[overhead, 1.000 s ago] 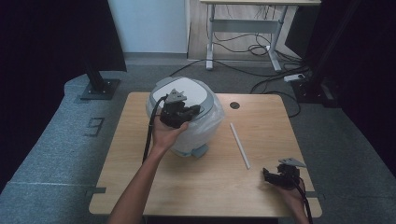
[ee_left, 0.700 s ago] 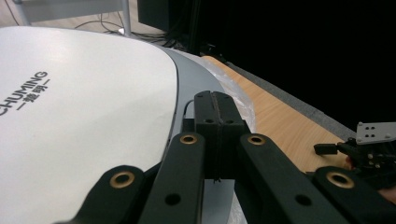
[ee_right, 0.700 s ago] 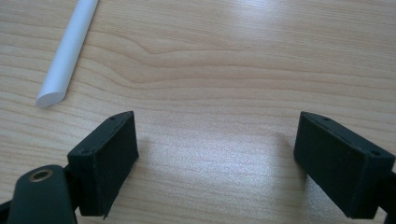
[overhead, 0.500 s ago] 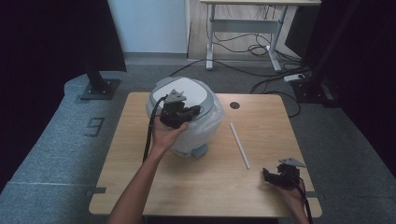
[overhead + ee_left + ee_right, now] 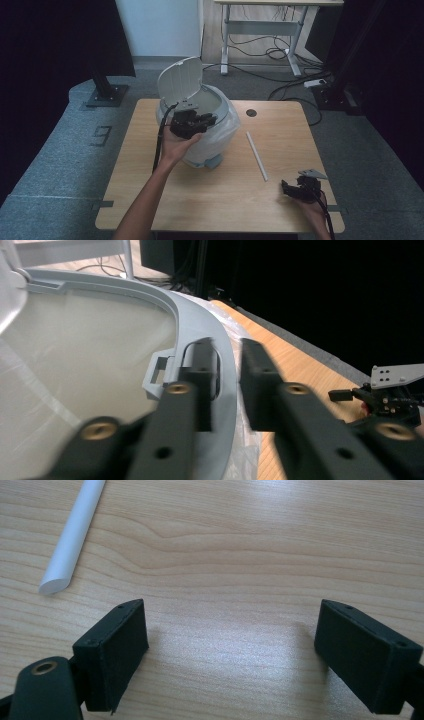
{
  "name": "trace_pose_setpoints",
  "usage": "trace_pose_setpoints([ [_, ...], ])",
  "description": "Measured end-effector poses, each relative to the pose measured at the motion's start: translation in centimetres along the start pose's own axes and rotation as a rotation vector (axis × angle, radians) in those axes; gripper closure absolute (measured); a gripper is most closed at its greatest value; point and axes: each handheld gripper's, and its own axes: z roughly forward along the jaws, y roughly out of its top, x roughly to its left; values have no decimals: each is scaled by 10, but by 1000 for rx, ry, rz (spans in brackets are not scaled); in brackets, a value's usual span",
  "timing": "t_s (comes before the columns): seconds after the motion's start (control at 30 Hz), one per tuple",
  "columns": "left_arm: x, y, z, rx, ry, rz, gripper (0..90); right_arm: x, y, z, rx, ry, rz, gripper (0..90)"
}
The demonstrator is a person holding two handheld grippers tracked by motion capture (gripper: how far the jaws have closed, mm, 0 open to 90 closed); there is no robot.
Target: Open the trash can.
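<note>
Grey carpet (image 5: 60,165) surrounds a light wooden table (image 5: 210,200); black curtains flank the room, and a white desk frame (image 5: 260,25) with loose cables stands behind. At the table's far left stands a pale grey bin (image 5: 200,150) lined with a clear plastic bag (image 5: 227,132); its lid (image 5: 180,80) stands raised, hinged at the far side, so the mouth is uncovered. Left gripper (image 5: 197,120), held from below by the person's left hand (image 5: 175,147), sits at the near edge of the bin's mouth. In the left gripper view its two black jaws stand a narrow gap apart, straddling the bin's grey rim (image 5: 210,325): one jaw lies over the inner side by the latch recess (image 5: 160,372), the other over the outer side above the bag; whether the pads touch the rim cannot be told. These jaws have just been opening, with the rim between them. Right gripper (image 5: 295,189) rests low at the table's near right corner in the person's right hand (image 5: 312,207), well apart from the bin. In the right gripper view its jaws stand wide apart over bare wood with nothing between them. A white rod (image 5: 257,156) lies flat on the table between the bin and the right gripper; its near end (image 5: 52,585) appears just beyond that gripper's jaws.
</note>
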Motion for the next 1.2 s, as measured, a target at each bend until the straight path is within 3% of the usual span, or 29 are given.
trace_pose_setpoints([
  [0.2,-6,-7,-27,-71,-10,20,384,0,0,0,0,0,0,134],
  [0.27,-8,-12,-37,-102,-10,32,301,0,0,0,0,0,0,135],
  [0.4,-9,-28,-54,-110,8,60,195,0,0,0,0,-1,-1,135],
  [0.63,4,-73,-68,-87,65,52,167,0,0,0,-1,0,-2,135],
  [0.73,11,-92,-68,-70,68,35,167,0,0,0,-1,0,-2,135],
  [1.0,33,-142,-65,-12,100,-51,169,0,0,0,-2,-2,0,137],
  [1.2,43,-175,-59,43,98,-92,172,0,0,0,-2,-4,1,137],
])
